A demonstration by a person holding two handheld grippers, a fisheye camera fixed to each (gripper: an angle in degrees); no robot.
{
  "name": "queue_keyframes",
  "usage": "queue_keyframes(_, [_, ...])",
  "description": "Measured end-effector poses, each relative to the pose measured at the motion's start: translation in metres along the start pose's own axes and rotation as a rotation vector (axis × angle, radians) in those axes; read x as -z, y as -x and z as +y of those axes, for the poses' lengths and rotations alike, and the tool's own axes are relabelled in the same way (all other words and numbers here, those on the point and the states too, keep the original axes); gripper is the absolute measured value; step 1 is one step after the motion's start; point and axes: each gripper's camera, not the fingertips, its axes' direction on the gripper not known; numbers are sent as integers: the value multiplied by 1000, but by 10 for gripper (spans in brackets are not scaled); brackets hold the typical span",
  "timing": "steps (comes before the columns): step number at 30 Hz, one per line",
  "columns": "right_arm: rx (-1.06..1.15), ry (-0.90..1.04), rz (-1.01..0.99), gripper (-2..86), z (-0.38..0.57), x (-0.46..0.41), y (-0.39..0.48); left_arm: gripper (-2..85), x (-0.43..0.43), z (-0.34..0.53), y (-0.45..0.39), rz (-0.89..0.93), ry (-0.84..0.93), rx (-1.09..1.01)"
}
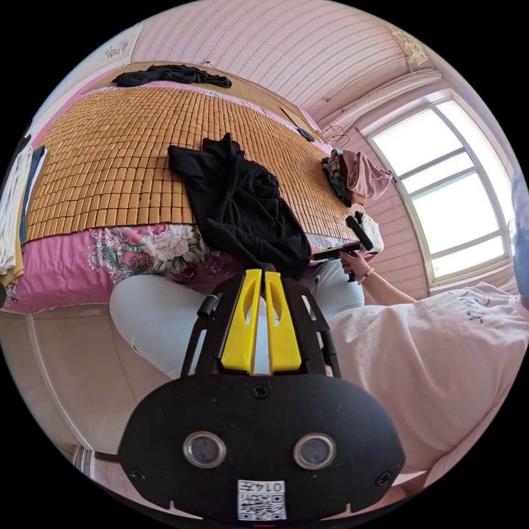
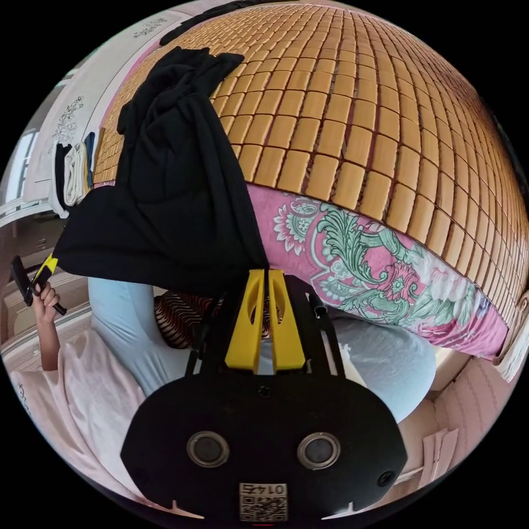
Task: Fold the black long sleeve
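both hand-held grippers (image 1: 263, 271) (image 2: 268, 271) pinching black long sleeve (image 1: 242, 204), hem bunched

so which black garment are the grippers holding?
The crumpled black long sleeve draped over the bed's near edge, pinched by both grippers; the other black garment lies untouched at the far edge.

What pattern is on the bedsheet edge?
Pink floral bedsheet with green leaves, clearest in the right gripper view.

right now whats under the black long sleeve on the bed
The black long sleeve lies bunched on the bamboo mat, its lower edge hanging over the pink floral bedding. Whatever sits beneath the bunched cloth is covered.
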Motion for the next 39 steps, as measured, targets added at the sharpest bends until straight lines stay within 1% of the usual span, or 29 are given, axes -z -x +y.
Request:
queue_keyframes(2, [1,-9,-55,11,8,12,-6,-10,7,3,-5,7,-19,-5])
queue_keyframes(5, [11,-111,-123,8,23,54,-18,-9,24,3,-16,33,-86,-30])
queue_keyframes(7, [15,-254,-216,8,30,96,-27,-8,34,-1,-24,68,-146,-50])
queue_keyframes(8, [12,-293,-225,9,32,105,-29,-7,37,-5,-29,88,-177,-62])
queue_keyframes(9, [-5,-372,-218,10,36,117,-32,-6,36,-9,-35,87,-189,-86])
queue_keyframes(10, [-46,-433,-184,13,41,121,-37,-5,34,-11,-39,73,-186,-99])
queue_keyframes(11, [-66,-447,-162,15,43,119,-41,-5,26,-13,-43,24,-167,-116])
queue_keyframes(12, [-125,-442,-133,24,46,111,-50,-5,18,-13,-44,-24,-137,-101])
queue_keyframes(13, [-177,-416,-147,38,50,100,-60,-5,13,-13,-44,-37,-123,-86])
queue_keyframes(16, [-188,-387,-219,84,66,77,-68,-5,1,-6,-44,4,-112,-47])
queue_keyframes(19, [-171,-368,-144,107,75,63,-62,-6,-2,3,-51,-3,-95,-51])
queue_keyframes(22, [-143,-327,-123,119,76,49,-56,-6,1,14,-55,-24,-81,-46])
queue_keyframes(24, [-145,-344,-87,109,82,48,-52,-8,6,25,-55,-17,-91,-18])
queue_keyframes(25, [-132,-345,-70,91,87,49,-50,-8,7,28,-55,-14,-94,-11])
queue_keyframes(28, [-59,-324,-129,52,101,47,-49,-9,15,45,-58,-4,-117,6])
queue_keyframes(32, [-50,-294,-124,30,119,46,-54,-10,24,70,-62,29,-140,28])
queue_keyframes(33, [-37,-321,-152,22,130,53,-56,-10,33,78,-65,33,-171,18])
queue_keyframes(34, [-31,-387,-198,18,145,65,-60,-10,39,82,-67,28,-197,6])
queue_keyframes(35, [-31,-425,-232,16,154,73,-62,-10,56,90,-73,12,-262,-28])
queue_keyframes(37, [5,-598,-420,11,190,114,-74,-10,86,101,-83,14,-355,-67])
queue_keyframes(38, [28,-640,-474,11,199,125,-76,-10,110,108,-91,30,-415,-94])
queue_keyframes(39, [79,-705,-583,9,214,148,-81,-10,136,116,-102,41,-487,-130])
